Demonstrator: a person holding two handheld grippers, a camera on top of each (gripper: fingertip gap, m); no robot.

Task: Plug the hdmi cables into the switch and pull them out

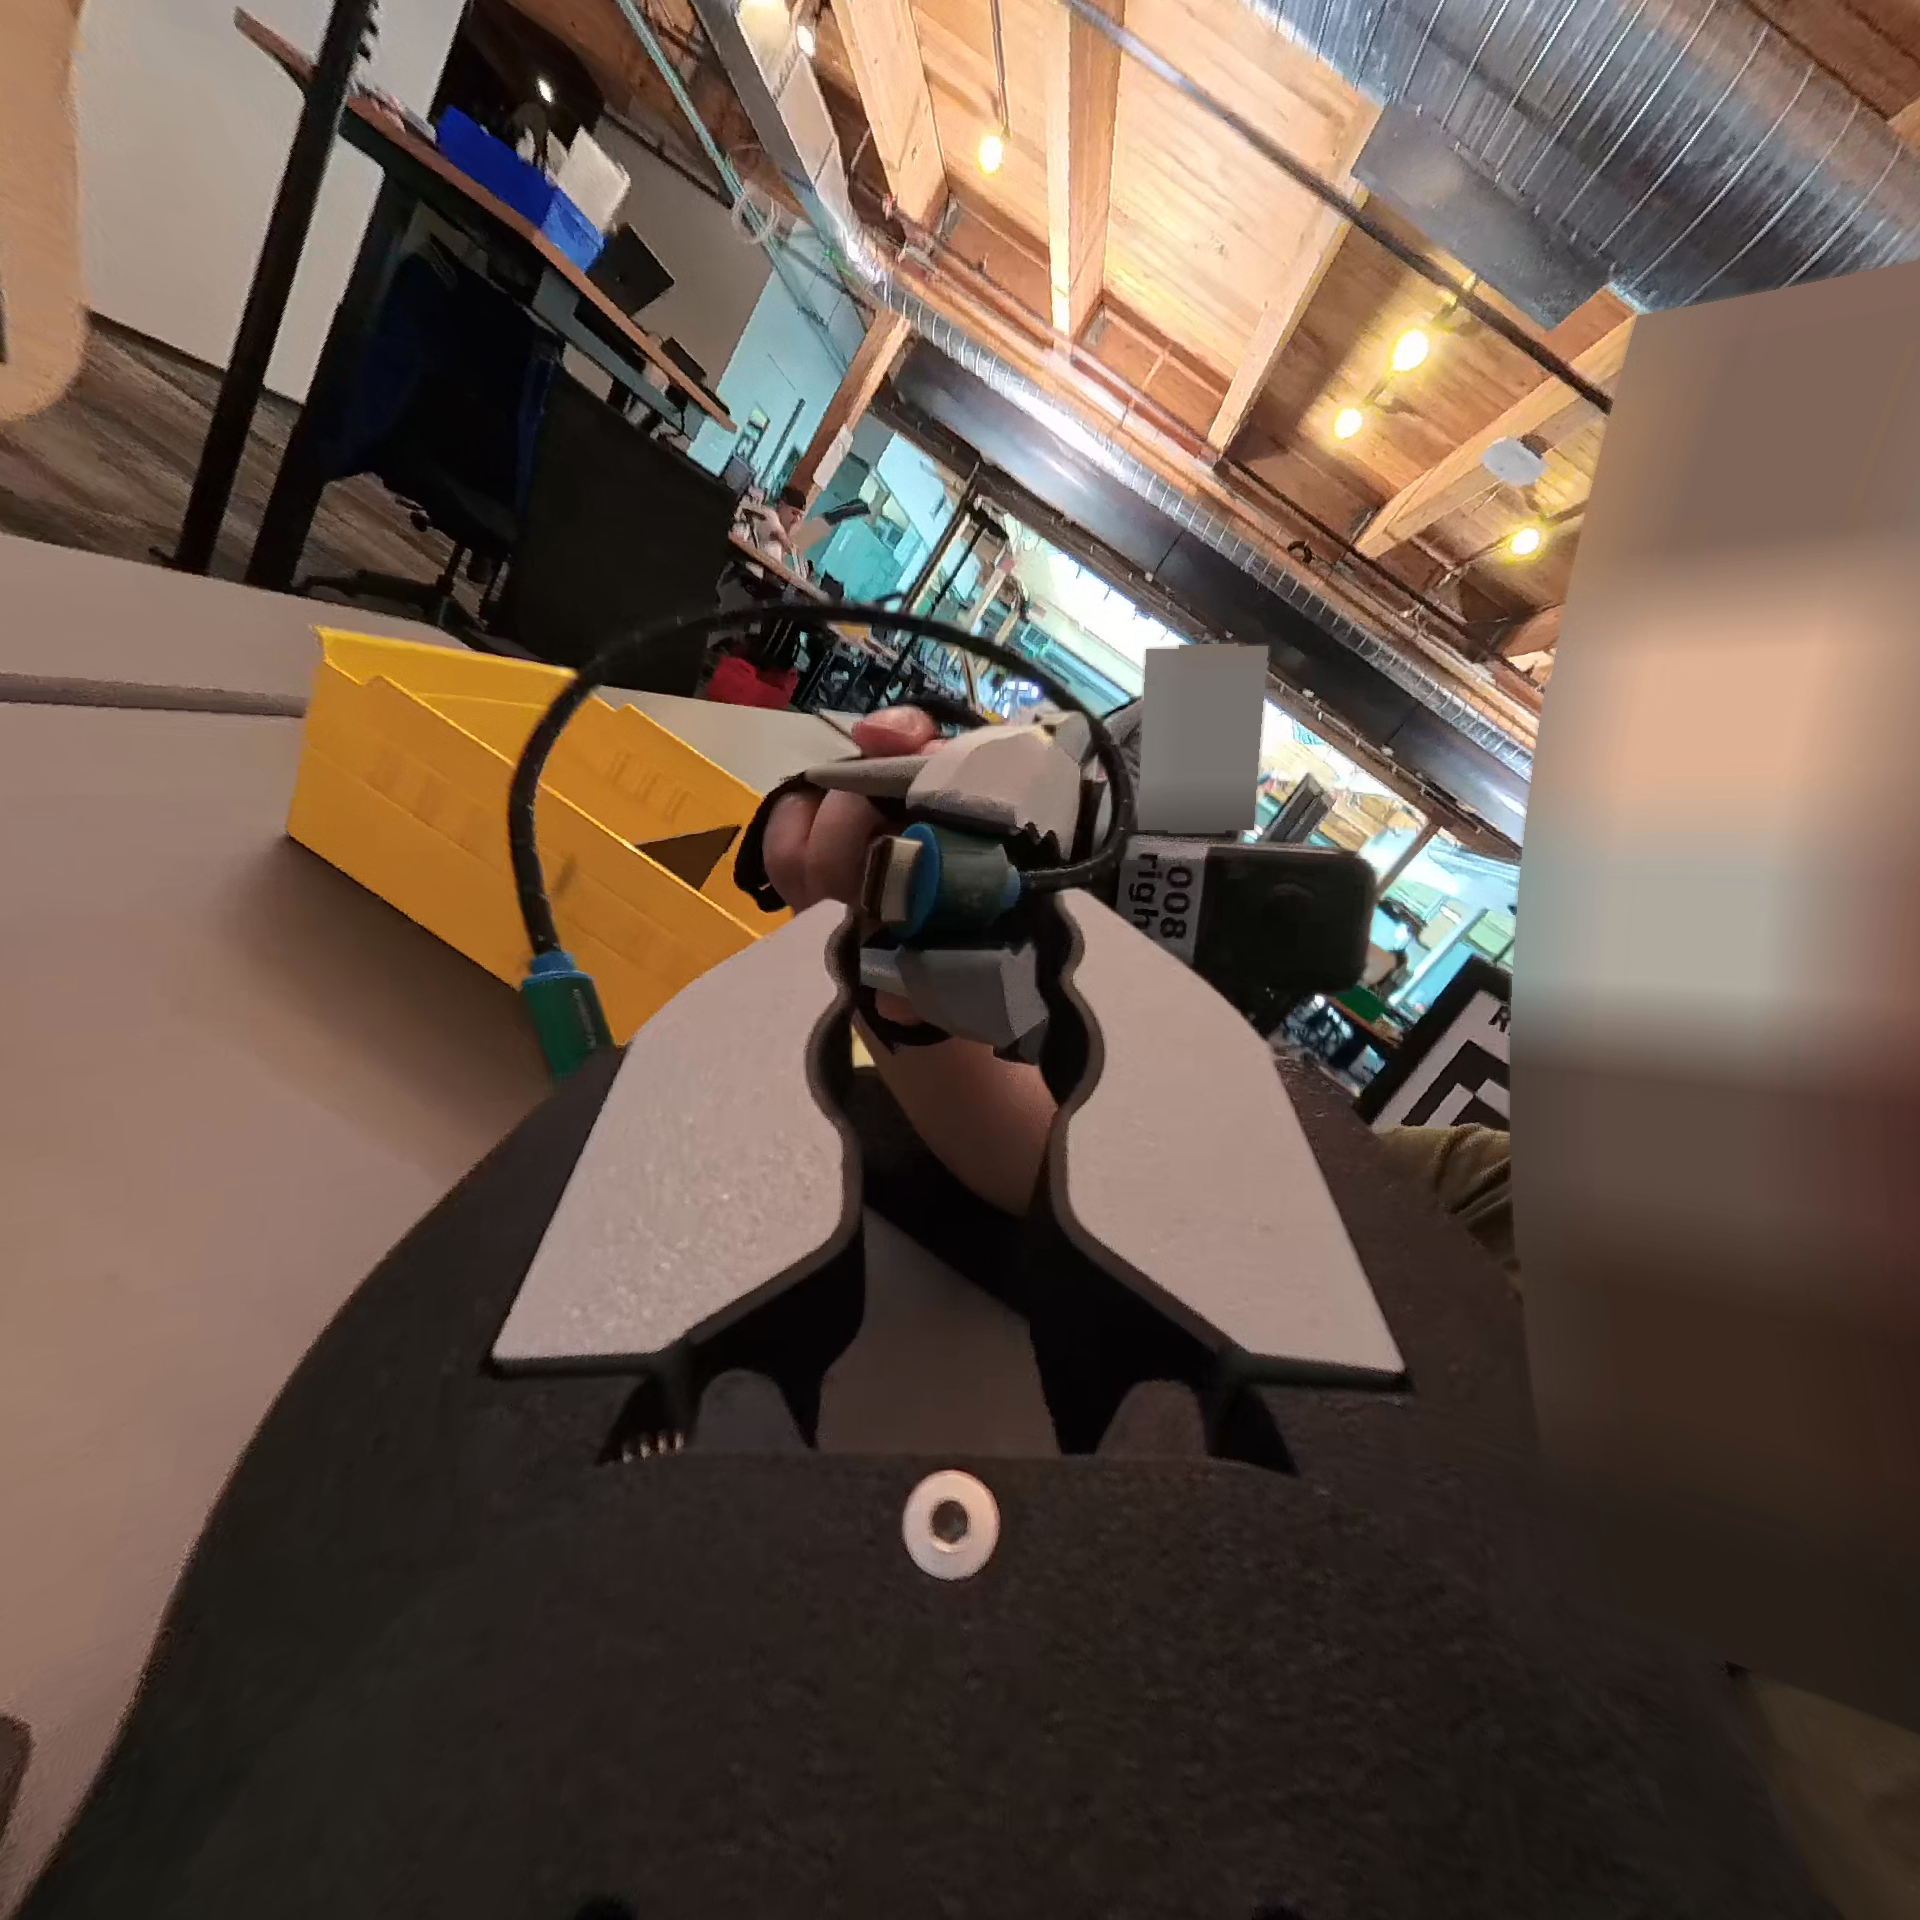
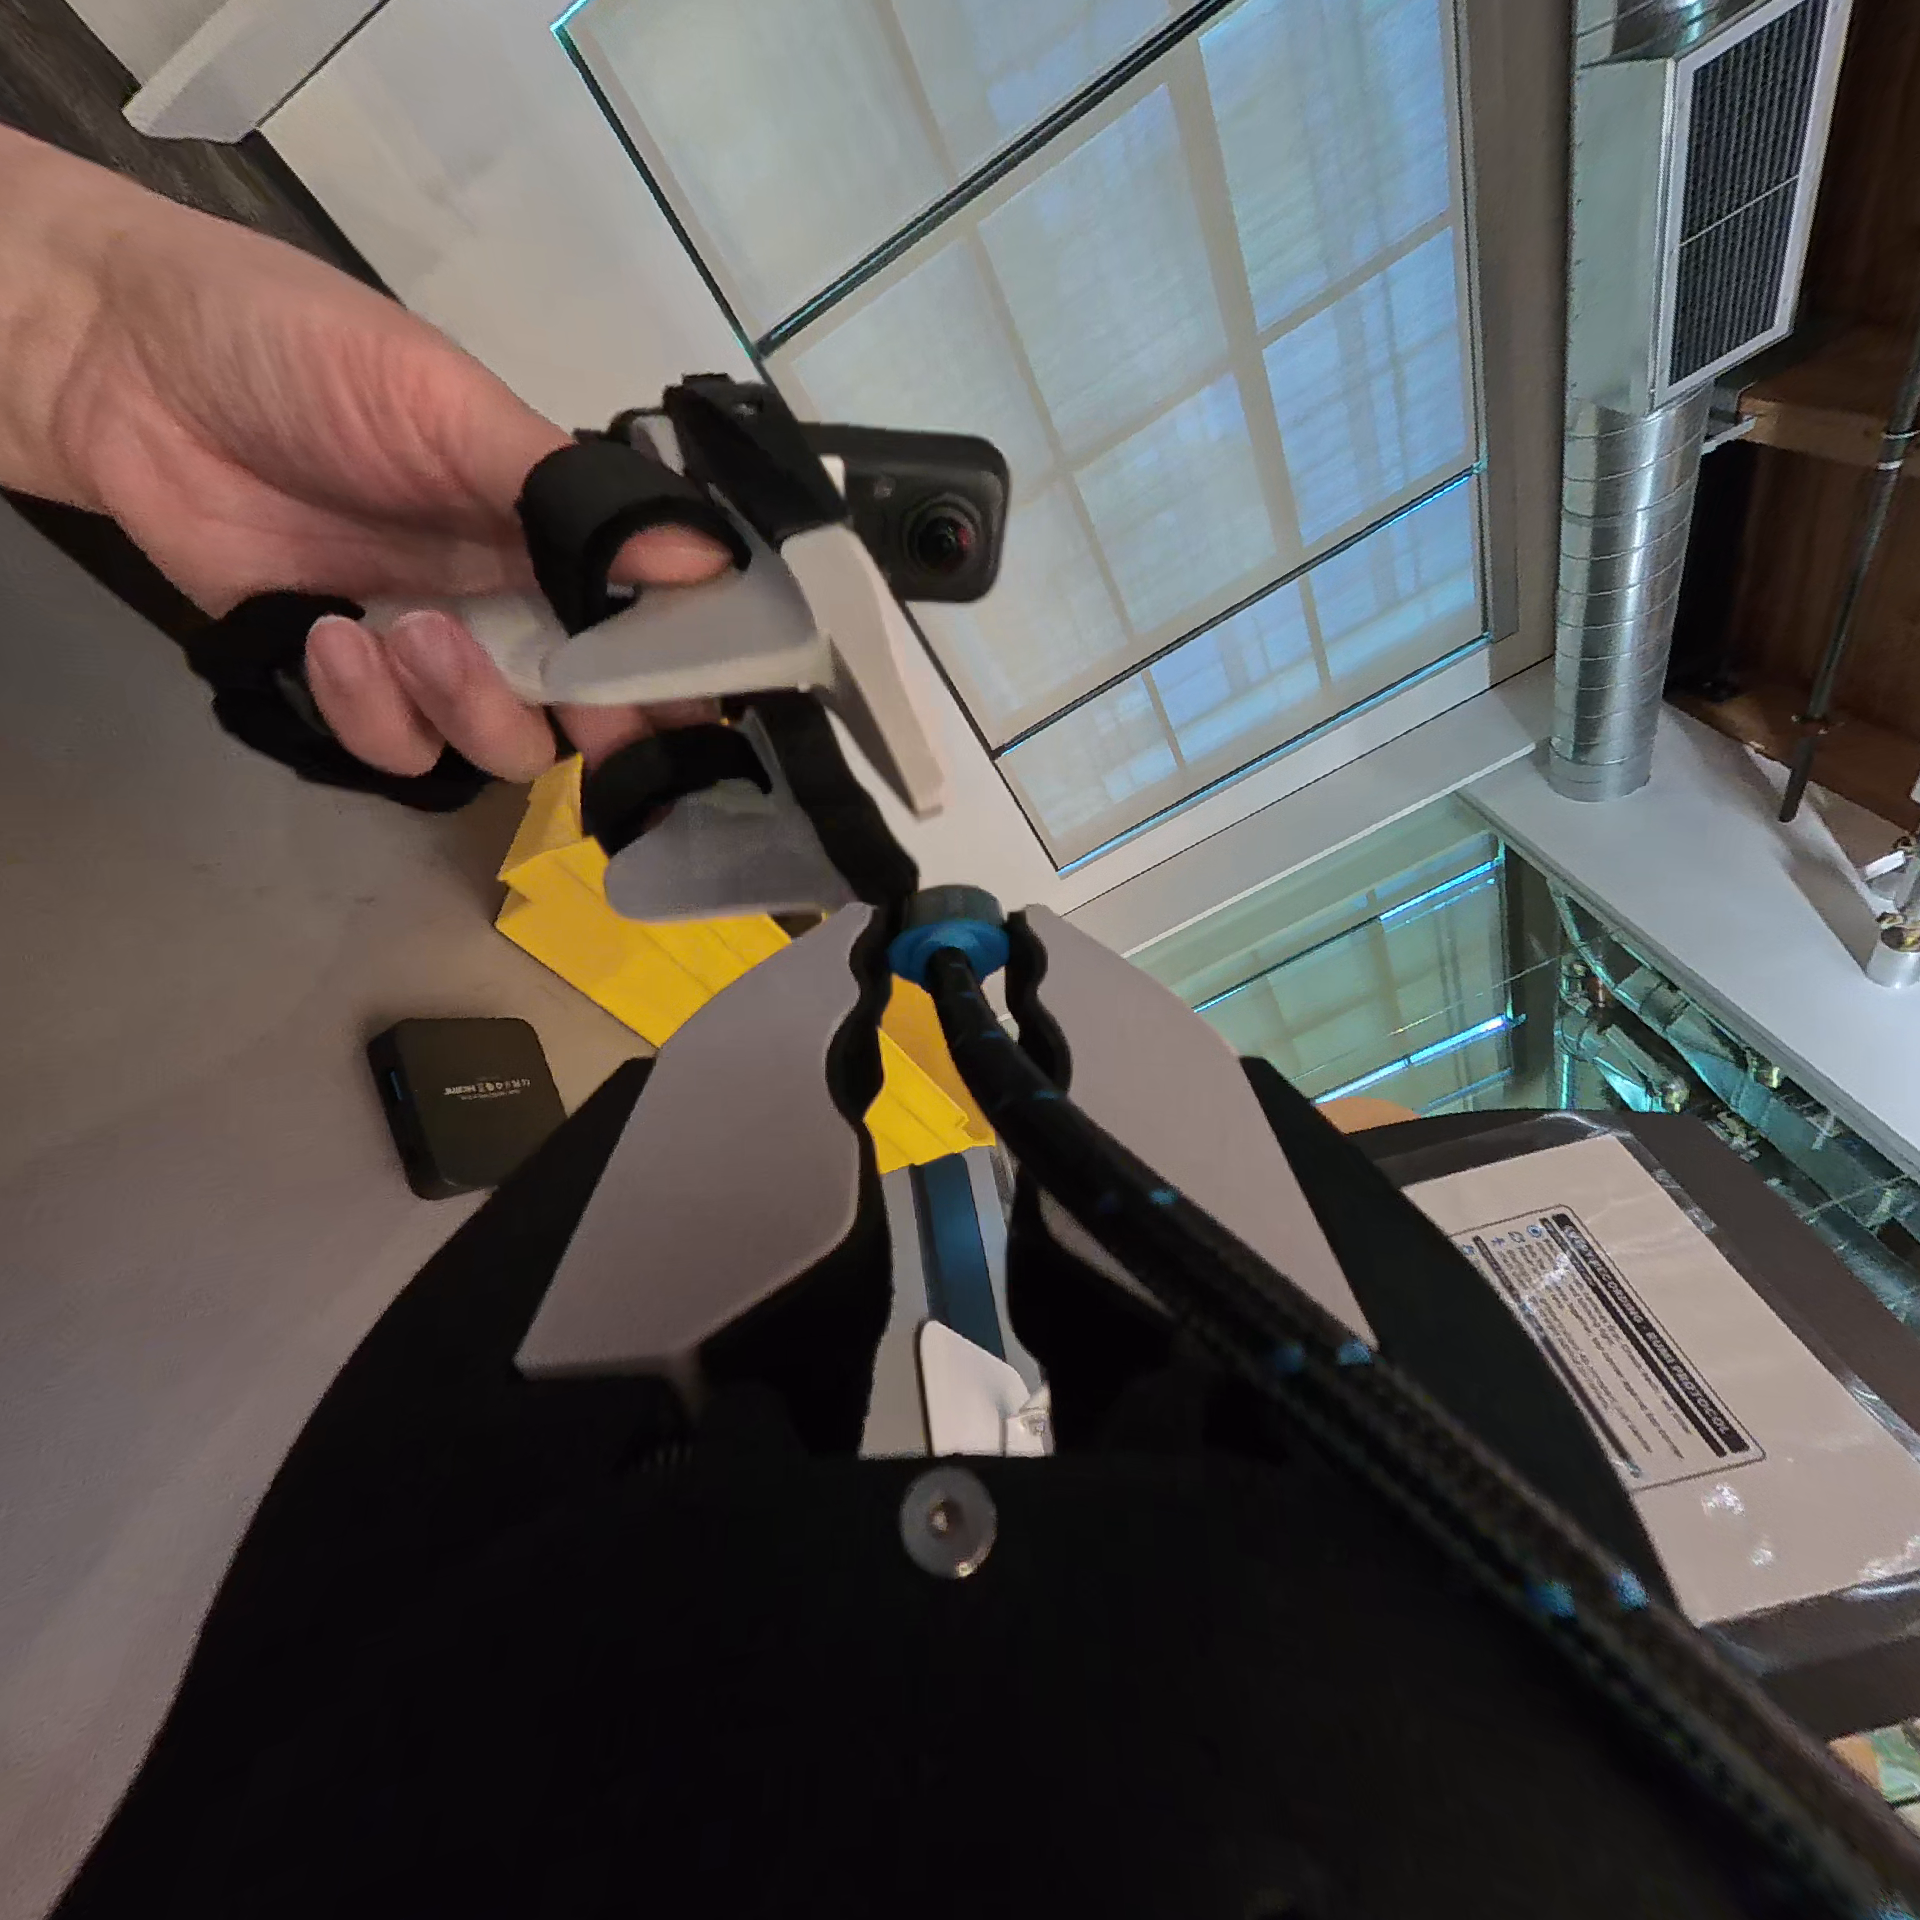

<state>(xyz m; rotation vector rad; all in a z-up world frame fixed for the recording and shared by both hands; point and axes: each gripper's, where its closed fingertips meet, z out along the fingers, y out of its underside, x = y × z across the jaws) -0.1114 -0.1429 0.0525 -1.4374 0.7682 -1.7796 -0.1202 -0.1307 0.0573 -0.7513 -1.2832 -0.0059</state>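
My right gripper (image 2: 943,920) is shut on the blue-collared plug (image 2: 945,935) of a black braided HDMI cable (image 2: 1195,1247), held up in the air. In the left wrist view that plug (image 1: 914,883) points its metal end toward my left gripper (image 1: 951,925), which is open and empty, its tips just short of the plug. The cable (image 1: 540,790) loops up and over, down to its teal plug (image 1: 569,1013) by the table. The black switch (image 2: 468,1101) lies flat on the table, apart from both grippers. The left gripper (image 2: 821,774) also shows in the right wrist view, open.
A yellow bin (image 1: 468,810) stands on the beige table (image 1: 208,1039) behind the cable; it also shows in the right wrist view (image 2: 644,945). A laminated sheet (image 2: 1662,1351) lies at the right. A blue and grey tool (image 2: 956,1247) lies below my right gripper. The tips of both grippers are at nearly the same place. Both grippers' tips are roughly 20 cm from the black switch (image 2: 468,1101).
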